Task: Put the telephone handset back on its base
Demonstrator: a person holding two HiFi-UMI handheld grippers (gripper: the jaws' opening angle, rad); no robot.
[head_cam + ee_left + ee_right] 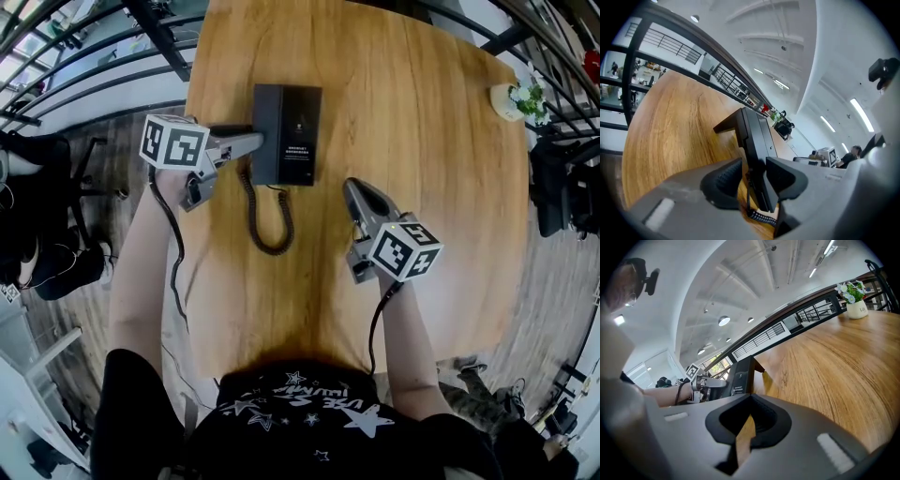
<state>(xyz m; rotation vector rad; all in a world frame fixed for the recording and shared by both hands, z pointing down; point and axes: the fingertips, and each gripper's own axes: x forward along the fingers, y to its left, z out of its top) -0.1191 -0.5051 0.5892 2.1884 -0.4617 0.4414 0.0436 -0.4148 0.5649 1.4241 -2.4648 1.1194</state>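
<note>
The black telephone base [298, 136] lies flat on the wooden table [422, 206]. Its handset [264, 131] rests along the base's left side, and the coiled cord [269, 225] loops toward me. My left gripper [251, 142] reaches in from the left at the handset's edge. In the left gripper view the handset [757, 140] stands between the jaws of the left gripper [752, 180]; wood shows between the left pad and it, so the jaws are open. My right gripper [356, 192] hovers to the right of the cord, shut and empty; the right gripper view shows the right gripper [749, 420] closed.
A small white pot with a plant [509, 101] stands at the table's far right corner. Black railings [112, 56] run behind the table. A dark chair [47, 216] stands on the floor to the left. The person's body is at the near table edge.
</note>
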